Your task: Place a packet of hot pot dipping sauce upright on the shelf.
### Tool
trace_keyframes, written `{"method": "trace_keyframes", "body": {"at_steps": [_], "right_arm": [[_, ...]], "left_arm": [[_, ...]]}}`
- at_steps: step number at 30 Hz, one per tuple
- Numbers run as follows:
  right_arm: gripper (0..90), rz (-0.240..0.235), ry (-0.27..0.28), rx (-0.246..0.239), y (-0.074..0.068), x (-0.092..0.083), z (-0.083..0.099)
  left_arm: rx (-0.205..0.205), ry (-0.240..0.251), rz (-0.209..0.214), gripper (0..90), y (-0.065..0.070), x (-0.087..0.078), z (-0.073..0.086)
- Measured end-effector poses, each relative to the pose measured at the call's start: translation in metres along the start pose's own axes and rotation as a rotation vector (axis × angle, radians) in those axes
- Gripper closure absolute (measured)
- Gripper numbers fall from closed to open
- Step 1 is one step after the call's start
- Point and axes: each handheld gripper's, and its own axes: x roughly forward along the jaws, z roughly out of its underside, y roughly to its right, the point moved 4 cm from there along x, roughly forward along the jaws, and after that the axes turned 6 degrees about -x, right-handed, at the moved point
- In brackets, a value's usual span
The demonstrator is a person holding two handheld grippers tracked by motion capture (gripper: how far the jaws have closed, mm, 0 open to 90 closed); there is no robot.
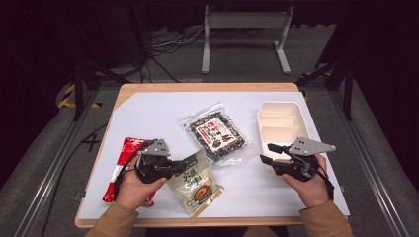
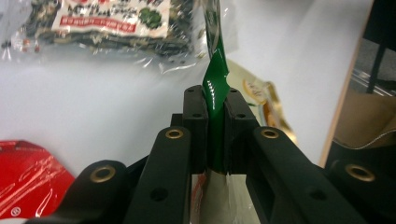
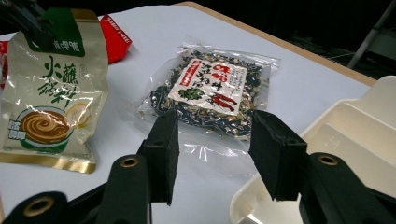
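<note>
Three packets on table; left gripper (image 1: 184, 163) pinches green top edge of sauce pouch (image 1: 195, 181), just left of tray (image 1: 281, 123). Right gripper (image 1: 269, 154) wide, empty. Lift pouch slowly, keeping grip square.

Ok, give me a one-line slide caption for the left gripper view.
Left claw shut on the green top edge of the beige sauce pouch, with the clear seaweed packet beyond on the white table.

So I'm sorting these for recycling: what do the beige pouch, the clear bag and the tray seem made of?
Beige pouch: glossy plastic or foil laminate, judging by its crinkled sheen. Clear bag: thin transparent plastic film; contents show through. Tray: matte cream, probably moulded plastic or pulp fibre.
</note>
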Motion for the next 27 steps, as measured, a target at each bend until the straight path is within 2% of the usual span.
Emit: {"method": "trace_keyframes", "body": {"at_steps": [1,2,4,7,12,17,20,25,27], "right_arm": [[52.7,0.0,0.0,0.0,0.0,0.0,0.0],[53.1,-0.02,0.003,0.002,-0.002,0.001,-0.002],[53.9,-0.062,0.009,0.01,-0.006,0.003,-0.004],[55.0,-0.111,0.019,0.002,-0.014,0.005,-0.01],[56.9,-0.189,0.025,-0.026,-0.027,0.009,-0.02],[58.4,-0.269,0.018,-0.091,-0.046,0.017,-0.033],[59.1,-0.302,0.016,-0.13,-0.056,0.023,-0.039],[62.1,-0.362,-0.015,-0.196,-0.071,0.037,-0.047],[62.5,-0.384,-0.023,-0.21,-0.076,0.041,-0.05]], "left_arm": [[0.012,0.017,0.019,82.0,0.004,-0.004,-0.003],[0.026,0.033,0.029,82.0,0.007,-0.006,-0.005],[0.045,0.044,0.035,82.2,0.014,-0.01,-0.008],[0.092,0.056,0.068,82.2,0.026,-0.015,-0.014],[0.145,0.063,0.075,82.4,0.041,-0.02,-0.019],[0.184,0.063,0.064,82.5,0.05,-0.024,-0.022],[0.191,0.07,0.079,82.5,0.052,-0.026,-0.023],[0.205,0.082,0.091,82.5,0.056,-0.029,-0.025],[0.213,0.082,0.091,82.5,0.058,-0.029,-0.025]]}}
